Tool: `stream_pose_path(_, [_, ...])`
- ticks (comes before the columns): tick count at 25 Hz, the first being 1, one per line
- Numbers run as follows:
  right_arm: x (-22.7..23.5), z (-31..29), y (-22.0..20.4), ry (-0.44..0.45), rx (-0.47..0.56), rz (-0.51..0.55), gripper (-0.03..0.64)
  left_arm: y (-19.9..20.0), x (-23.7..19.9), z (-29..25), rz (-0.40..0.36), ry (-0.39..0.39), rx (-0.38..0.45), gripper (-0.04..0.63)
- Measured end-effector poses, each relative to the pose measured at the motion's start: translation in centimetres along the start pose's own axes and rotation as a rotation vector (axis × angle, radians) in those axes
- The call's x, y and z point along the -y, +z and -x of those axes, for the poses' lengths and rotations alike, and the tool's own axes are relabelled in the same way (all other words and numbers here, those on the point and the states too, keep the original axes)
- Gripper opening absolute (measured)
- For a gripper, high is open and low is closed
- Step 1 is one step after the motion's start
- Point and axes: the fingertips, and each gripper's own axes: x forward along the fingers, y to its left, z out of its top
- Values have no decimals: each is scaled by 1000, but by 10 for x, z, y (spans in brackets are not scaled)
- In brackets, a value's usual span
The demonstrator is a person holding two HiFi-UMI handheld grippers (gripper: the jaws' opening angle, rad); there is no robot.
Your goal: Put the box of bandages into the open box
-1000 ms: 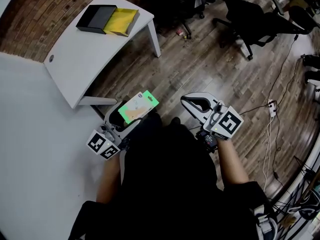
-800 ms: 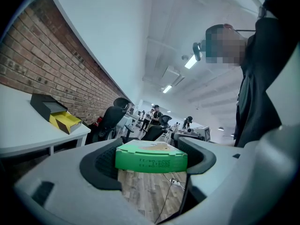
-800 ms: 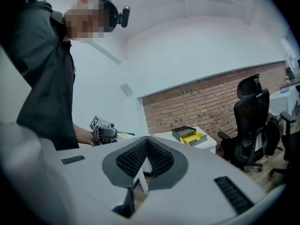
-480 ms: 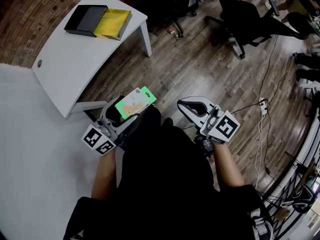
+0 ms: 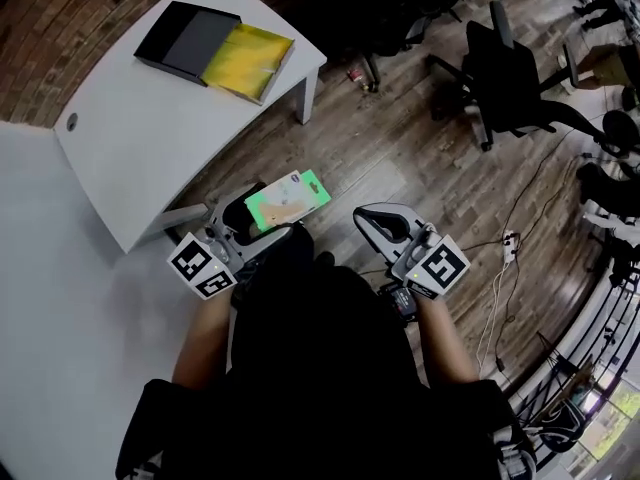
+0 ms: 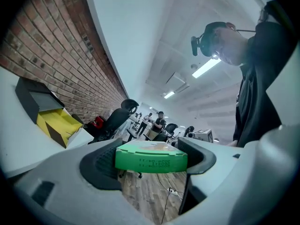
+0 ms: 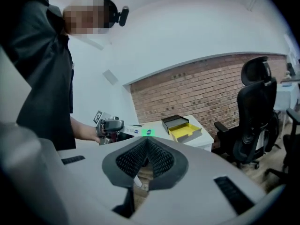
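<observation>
**A:** Green cardboard, that box of bandages (image 6: 151, 156). Where is it?

**B:** Off the table (image 5: 150, 138), just past the table's near corner, over the wooden floor (image 5: 400, 138). The left gripper (image 5: 252, 220) clamps its near end, one jaw on each long side, and holds it flat with the printed face up.

**A:** Why flat?

**B:** My guess is the target. The open box (image 5: 240, 58) lies at the table's far end, by the brick wall (image 5: 60, 28). Its yellow tray faces up, with a black half alongside. Carried level, the pack can go straight down into that tray without turning.

**A:** And the right gripper (image 7: 146, 142)?

**B:** Its jaws are pressed together on nothing. It also hangs off the table, farther from it than the left one. It looks spare here, since one gripper seems enough for a light pack.

**A:** How far along?

**B:** Pick-up done, delivery not. The pack is well apart from the tray, so the next move calls for a reach across the tabletop.
</observation>
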Motion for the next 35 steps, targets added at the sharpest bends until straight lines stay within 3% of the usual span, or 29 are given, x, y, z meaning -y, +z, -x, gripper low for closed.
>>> stream_pose_path(4, [21,-38,12,8,-61,32,6,8,-38,-3,46,1,6,385])
stream_pose_path(13, [72,-70,27,22,-92,27,6,33,-96,-10,43,59,59,385])
stream_pose_path(20, [122,-98,44,157,-69,33,6,42,-121,-14,33,228,87,385])
stream_pose_path(27, [179,-106,74,365,-66,77,6,82,-127,-61,-28,388,139,385])
stream_pose_path(35, [239,-96,114,499,-8,123,6,103,-122,-113,-85,522,171,385])
